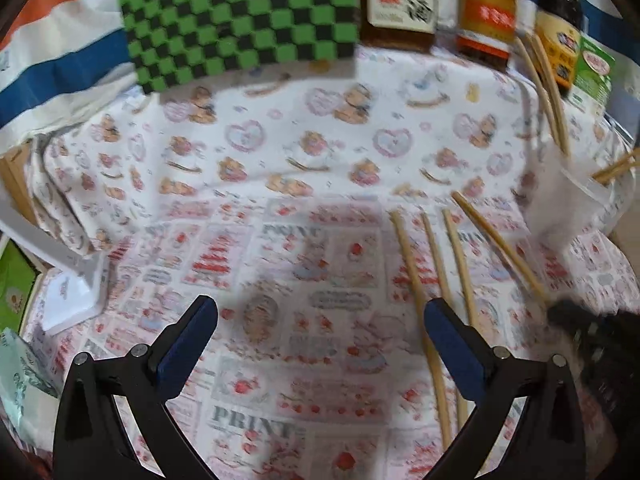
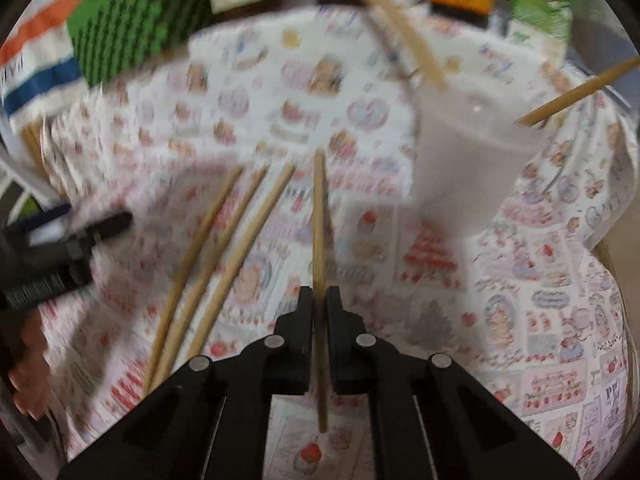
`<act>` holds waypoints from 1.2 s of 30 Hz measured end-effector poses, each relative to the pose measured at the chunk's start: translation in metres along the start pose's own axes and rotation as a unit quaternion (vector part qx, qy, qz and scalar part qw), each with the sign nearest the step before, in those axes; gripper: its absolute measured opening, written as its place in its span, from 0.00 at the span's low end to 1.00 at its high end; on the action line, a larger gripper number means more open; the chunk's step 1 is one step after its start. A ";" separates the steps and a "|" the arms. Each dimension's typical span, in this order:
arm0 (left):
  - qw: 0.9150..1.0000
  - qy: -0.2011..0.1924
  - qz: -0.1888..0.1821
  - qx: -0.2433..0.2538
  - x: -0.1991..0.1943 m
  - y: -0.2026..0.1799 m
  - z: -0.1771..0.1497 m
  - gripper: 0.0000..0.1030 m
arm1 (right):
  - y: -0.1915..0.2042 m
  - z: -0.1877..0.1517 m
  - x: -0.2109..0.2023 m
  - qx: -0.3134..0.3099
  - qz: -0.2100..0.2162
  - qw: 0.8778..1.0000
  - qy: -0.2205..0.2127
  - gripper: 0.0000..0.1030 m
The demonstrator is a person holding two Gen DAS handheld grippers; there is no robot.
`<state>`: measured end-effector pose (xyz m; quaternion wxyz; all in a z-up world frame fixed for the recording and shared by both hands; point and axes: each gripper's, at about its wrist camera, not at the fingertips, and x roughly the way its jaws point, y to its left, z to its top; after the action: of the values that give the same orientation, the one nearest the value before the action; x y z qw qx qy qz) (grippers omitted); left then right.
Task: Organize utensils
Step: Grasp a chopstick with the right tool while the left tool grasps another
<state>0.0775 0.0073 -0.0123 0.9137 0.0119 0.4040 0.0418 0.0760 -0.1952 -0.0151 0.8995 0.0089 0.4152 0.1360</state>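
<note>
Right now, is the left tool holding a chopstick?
No, the left tool stands wide open over the cloth with nothing between its fingers; the chopsticks lie beside it.

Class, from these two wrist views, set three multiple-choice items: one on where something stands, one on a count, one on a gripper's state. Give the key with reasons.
1. Where does the white cup stand in the right wrist view?
A. right of the loose chopsticks
B. left of them
C. on the checkered box

2. How many loose chopsticks lie left of the right gripper?
A. one
B. three
C. six

3. The right gripper is:
A. wide open
B. shut on nothing
C. shut on a chopstick

Key: A, the cup sits to the right, with sticks already in it; B, three lie fanned out; C, the single chopstick runs between the closed pads.
</note>
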 end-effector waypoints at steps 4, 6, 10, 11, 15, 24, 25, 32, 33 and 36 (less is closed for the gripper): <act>0.996 0.058 -0.073 0.004 0.006 -0.012 -0.009 0.40 | -0.004 0.006 -0.031 0.009 -0.015 0.996 -0.090 0.06; 0.991 0.075 -0.110 0.002 0.007 -0.020 -0.015 0.36 | -0.005 0.007 -0.045 0.014 -0.021 0.991 -0.129 0.06; 0.990 0.070 -0.119 0.030 -0.002 -0.037 -0.021 0.33 | -0.008 0.007 -0.062 0.023 -0.019 0.983 -0.179 0.06; 0.990 0.074 -0.116 0.034 -0.002 -0.040 -0.022 0.32 | -0.007 0.007 -0.064 0.021 -0.018 0.982 -0.187 0.06; 0.988 0.106 -0.102 0.044 0.009 -0.044 -0.026 0.11 | -0.003 0.007 -0.071 0.011 -0.027 0.978 -0.207 0.06; 0.983 0.123 -0.126 0.048 0.011 -0.047 -0.032 0.08 | -0.006 0.006 -0.073 0.018 -0.026 0.977 -0.211 0.06; 0.983 0.125 -0.121 0.052 0.012 -0.049 -0.034 0.08 | -0.006 0.006 -0.073 0.018 -0.025 0.977 -0.211 0.06; 0.984 0.129 -0.109 0.057 0.012 -0.055 -0.033 0.08 | -0.005 0.005 -0.072 0.018 -0.029 0.977 -0.212 0.06; 0.984 0.130 -0.113 0.051 0.013 -0.054 -0.031 0.07 | -0.005 0.005 -0.072 0.018 -0.028 0.976 -0.213 0.06; 0.986 0.102 -0.127 0.028 0.005 -0.047 -0.023 0.05 | -0.007 0.005 -0.075 0.023 -0.025 0.975 -0.220 0.06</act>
<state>0.0671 -0.0390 -0.0343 0.8648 -0.0185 0.4945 -0.0853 0.0353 -0.2205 0.0431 0.9713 0.0495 0.2105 0.0987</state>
